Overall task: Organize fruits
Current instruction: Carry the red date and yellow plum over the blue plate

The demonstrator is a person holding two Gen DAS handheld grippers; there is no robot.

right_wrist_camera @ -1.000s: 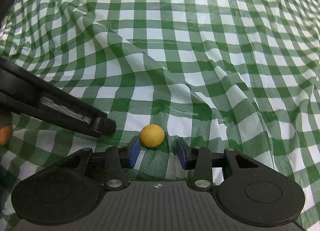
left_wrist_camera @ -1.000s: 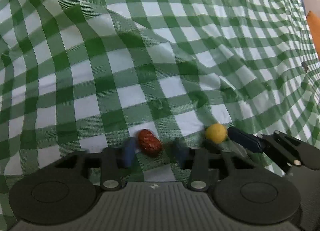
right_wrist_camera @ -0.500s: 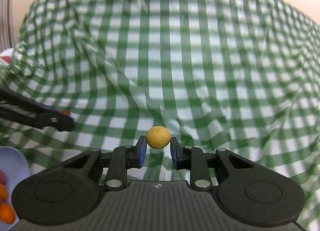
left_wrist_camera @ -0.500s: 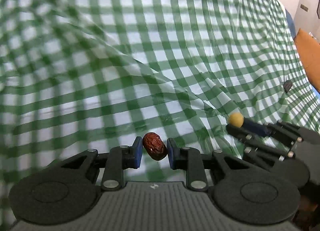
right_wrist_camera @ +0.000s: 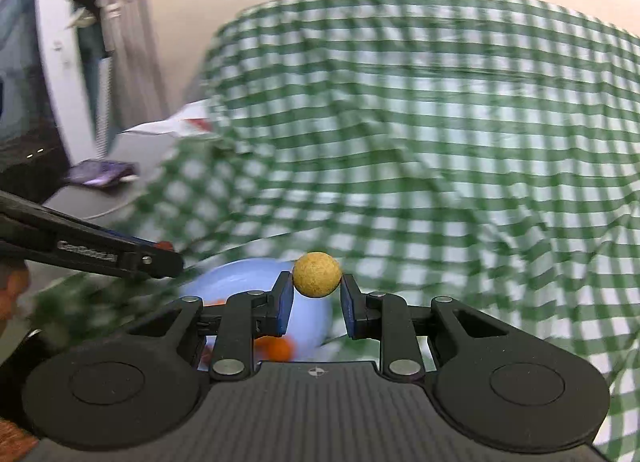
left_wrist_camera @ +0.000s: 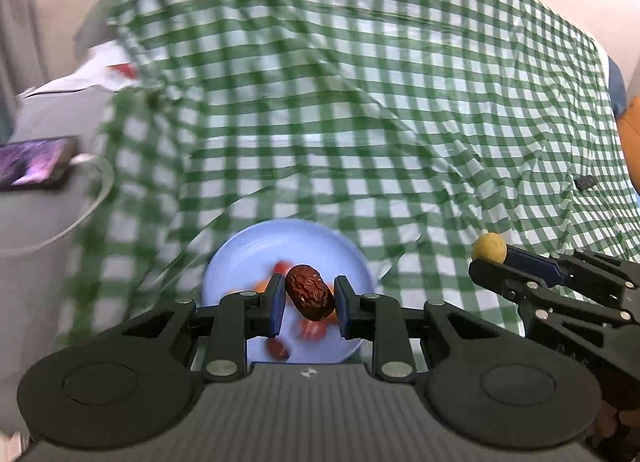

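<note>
Now I carry both fruits to the plate [left_wrist_camera: 244, 250]: my left gripper [left_wrist_camera: 308, 298] clamps the date [left_wrist_camera: 310, 296] above it, my right gripper [right_wrist_camera: 316, 296] clamps the yellow ball [right_wrist_camera: 317, 274] beside its rim. Next, lower and release.

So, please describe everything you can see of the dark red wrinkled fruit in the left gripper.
The dark red fruit is oval, with glossy, deeply wrinkled skin, like a dried date. It is tilted, its upper end leaning left. The left gripper is shut on it, one blue pad pressing each side, and nothing else touches it. It hangs in the air above the light blue plate, which holds blurred red and orange fruits. Its underside is hidden.
</note>
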